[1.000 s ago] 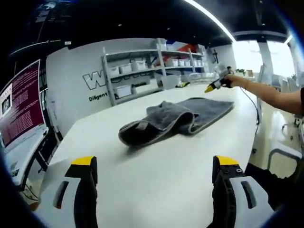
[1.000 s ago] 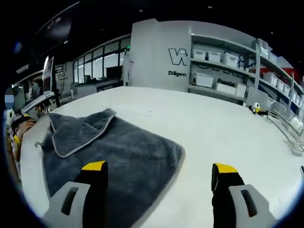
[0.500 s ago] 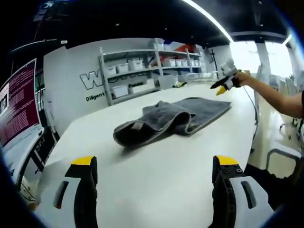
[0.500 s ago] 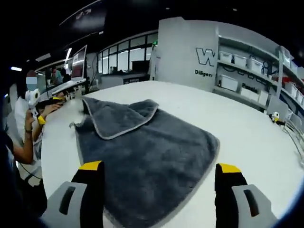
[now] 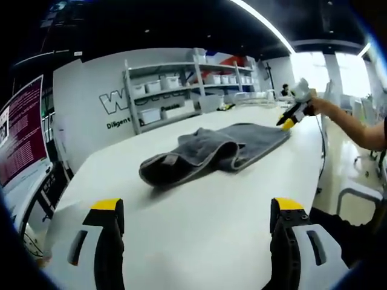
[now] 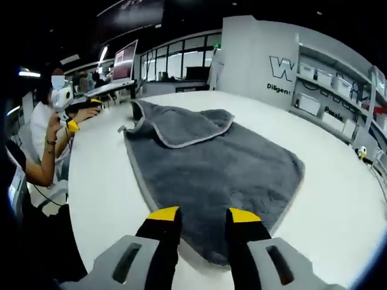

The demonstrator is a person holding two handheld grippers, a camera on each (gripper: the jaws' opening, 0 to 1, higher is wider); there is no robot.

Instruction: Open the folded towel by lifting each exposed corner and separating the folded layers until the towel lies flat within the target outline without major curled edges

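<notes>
A grey towel (image 5: pixel 211 148) lies on the white table (image 5: pixel 199 229), its near end folded over into a thick roll and its far part flat. My left gripper (image 5: pixel 196 211) hovers open over bare table, well short of the towel. A hand holds my right gripper (image 5: pixel 285 124) at the towel's far corner. In the right gripper view the towel (image 6: pixel 211 157) spreads flat, with one corner flap folded back at the far side. My right gripper (image 6: pixel 202 214) stands over its near edge, jaws drawn close with a small gap. The left gripper (image 6: pixel 71 125) shows far left.
Shelves with white bins (image 5: pixel 175 90) line the wall behind the table. A monitor (image 5: pixel 24 139) stands at the left. A person (image 6: pixel 45 139) sits at the table's edge (image 6: pixel 78 199), an arm (image 5: pixel 357 127) reaching in from the right.
My right gripper has swung down over the towel's near edge and its jaws have narrowed from wide open. The left gripper has barely moved. The towel lies as before.
</notes>
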